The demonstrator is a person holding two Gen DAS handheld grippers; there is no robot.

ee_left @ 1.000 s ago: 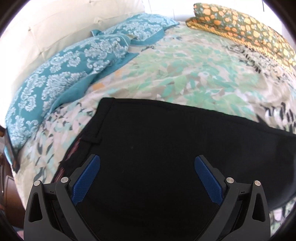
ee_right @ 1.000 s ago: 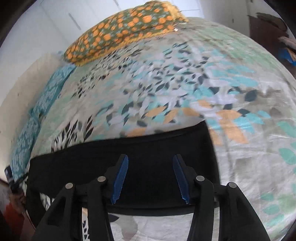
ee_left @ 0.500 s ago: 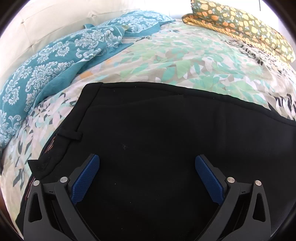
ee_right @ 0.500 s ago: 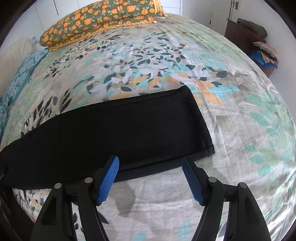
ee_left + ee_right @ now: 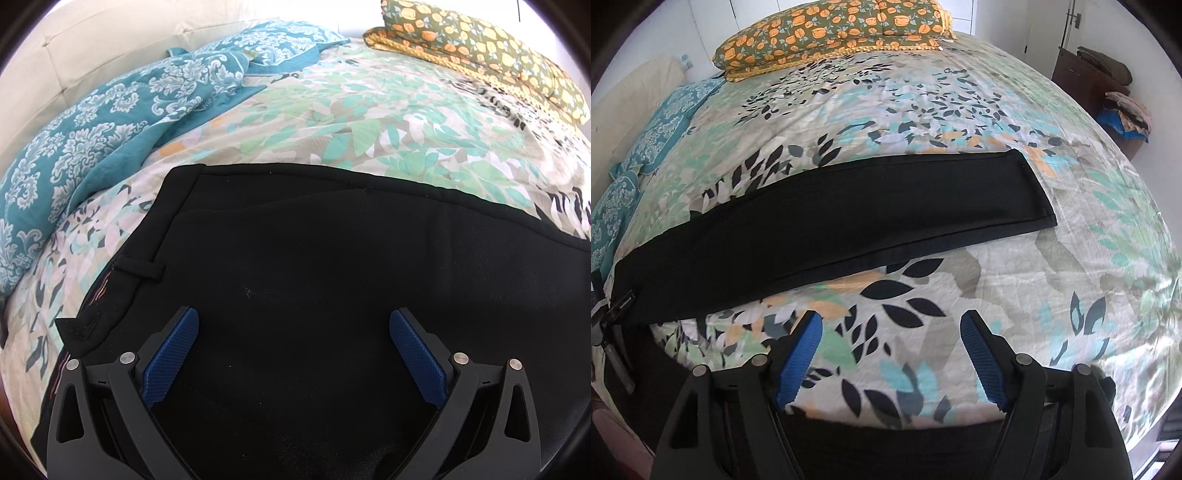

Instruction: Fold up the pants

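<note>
Black pants (image 5: 831,218) lie flat on the bed, legs stacked into one long strip along the near edge, hem end toward the bed's right side. Waistband with belt loop (image 5: 142,267) sits at the left end, close to the teal damask pillows (image 5: 110,122) by the headboard (image 5: 110,44).

We've got the left gripper (image 5: 293,354) over the seat area, jaws wide apart, nothing pinched. Right gripper (image 5: 892,354) is over bare floral bedspread (image 5: 960,110) just short of the strip, jaws opening, nothing between them.

Orange-flowered pillow (image 5: 831,33) sits at the far edge, well apart. Dresser with piled clothes (image 5: 1123,110) stands beyond the right edge. Nothing lies on the pants.
</note>
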